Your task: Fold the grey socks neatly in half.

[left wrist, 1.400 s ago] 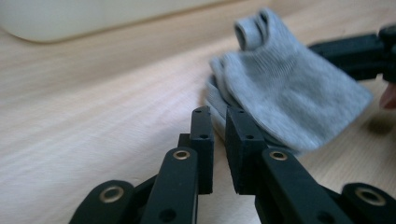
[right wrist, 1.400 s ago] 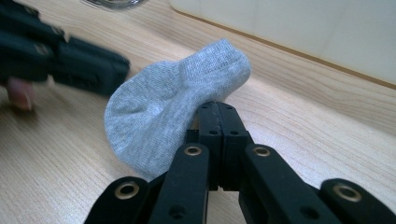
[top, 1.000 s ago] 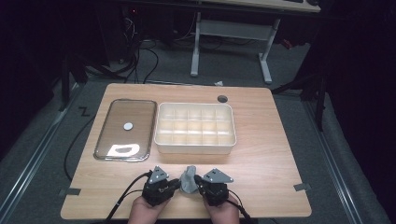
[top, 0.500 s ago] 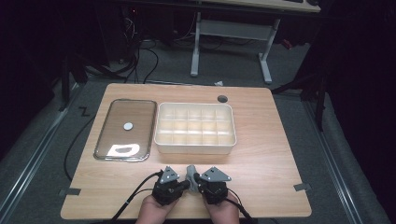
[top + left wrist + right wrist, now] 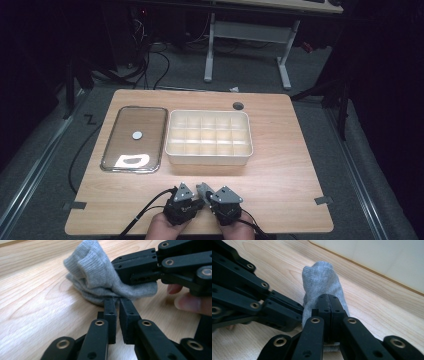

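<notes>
While both hands are kept low at the near table edge, the small grey knitted sock (image 5: 100, 280) is pinched by the right gripper (image 5: 329, 302), jaws clamped tight on the fabric. The left gripper (image 5: 117, 305) is levelled at the sock's hem, jaws just eased apart to a slit, tips touching cloth. The hem between those tips is hard to judge.

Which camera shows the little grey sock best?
The left gripper view: the grey sock lies bunched on the wooden table, its knit and folds plain. In the right gripper view the right gripper pinches the sock and covers part of it. From the high view it is a tiny grey scrap between both grippers.
</notes>
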A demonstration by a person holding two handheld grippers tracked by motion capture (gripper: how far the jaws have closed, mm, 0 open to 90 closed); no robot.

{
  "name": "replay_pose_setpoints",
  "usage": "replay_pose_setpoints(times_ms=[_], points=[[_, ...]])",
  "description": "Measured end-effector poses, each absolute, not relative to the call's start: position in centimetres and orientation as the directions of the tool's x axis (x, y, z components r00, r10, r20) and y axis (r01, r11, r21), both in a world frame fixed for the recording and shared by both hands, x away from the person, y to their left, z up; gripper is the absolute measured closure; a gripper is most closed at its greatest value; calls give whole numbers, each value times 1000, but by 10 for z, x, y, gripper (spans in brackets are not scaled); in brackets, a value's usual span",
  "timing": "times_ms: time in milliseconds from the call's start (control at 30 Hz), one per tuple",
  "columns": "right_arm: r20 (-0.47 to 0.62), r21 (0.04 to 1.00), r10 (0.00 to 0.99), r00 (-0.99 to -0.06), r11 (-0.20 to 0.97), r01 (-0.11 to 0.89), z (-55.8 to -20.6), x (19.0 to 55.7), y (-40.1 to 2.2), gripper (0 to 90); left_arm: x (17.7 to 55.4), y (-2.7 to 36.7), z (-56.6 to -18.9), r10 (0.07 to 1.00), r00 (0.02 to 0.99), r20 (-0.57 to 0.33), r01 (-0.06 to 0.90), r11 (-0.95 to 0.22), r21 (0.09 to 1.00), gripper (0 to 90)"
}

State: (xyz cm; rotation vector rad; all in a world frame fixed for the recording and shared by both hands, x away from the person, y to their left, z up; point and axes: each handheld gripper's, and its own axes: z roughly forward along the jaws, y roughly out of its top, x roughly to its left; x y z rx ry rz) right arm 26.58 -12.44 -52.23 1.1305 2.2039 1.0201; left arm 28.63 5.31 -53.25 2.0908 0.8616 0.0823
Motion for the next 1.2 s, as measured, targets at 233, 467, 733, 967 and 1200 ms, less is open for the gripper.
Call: replay_pose_setpoints(times_ms=[233, 467, 733, 967, 1200], points=[[-87, 789, 826, -557, 399, 468, -524, 264, -123, 900, 288, 70, -521, 641, 734, -222, 518, -319, 794, 791], [-87, 790, 827, -556, 397, 467, -525, 263, -122, 900, 307, 70, -495, 660, 713, -236, 478, -212, 852, 900], [-74, 797, 824, -562, 387, 464, -526, 264, -124, 900, 313, 35, -506, 638, 731, -241, 504, -267, 821, 900], [-60, 800, 818, -572, 382, 462, -526, 263, -125, 900, 307, 48, -528, 658, 718, -225, 507, -275, 817, 900], [10, 836, 813, -582, 313, 451, -508, 245, -139, 853, 305, 48, -530, 663, 723, -193, 482, -285, 829, 900]])
